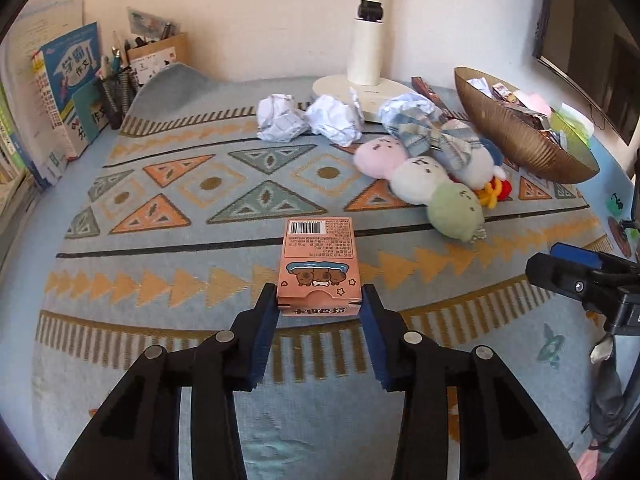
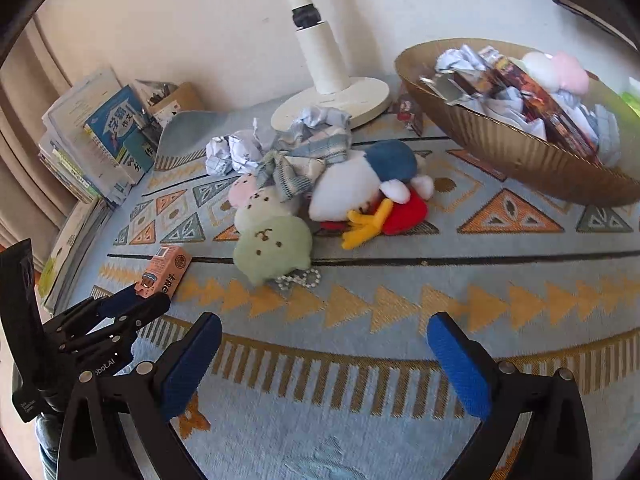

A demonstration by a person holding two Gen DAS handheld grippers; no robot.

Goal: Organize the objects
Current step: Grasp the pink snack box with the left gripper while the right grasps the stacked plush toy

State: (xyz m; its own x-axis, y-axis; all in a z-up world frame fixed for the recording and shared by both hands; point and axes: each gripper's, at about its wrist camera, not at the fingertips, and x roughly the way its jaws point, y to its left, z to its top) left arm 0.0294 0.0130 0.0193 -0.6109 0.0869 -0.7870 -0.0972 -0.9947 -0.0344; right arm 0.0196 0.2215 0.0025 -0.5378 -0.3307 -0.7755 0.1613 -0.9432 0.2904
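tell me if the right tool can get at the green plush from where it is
Probably yes: the right tool is open and empty, and only bare rug lies between it and the green plush.

The left gripper (image 1: 320, 300) clamps the near end of a pink card box (image 1: 319, 264) between its blue pads (image 1: 267, 328). Far right, plush toys (image 1: 424, 176) lie beside a gold bowl (image 1: 516, 136). Crumpled paper balls (image 1: 308, 118) lie near the lamp base (image 1: 360, 88).
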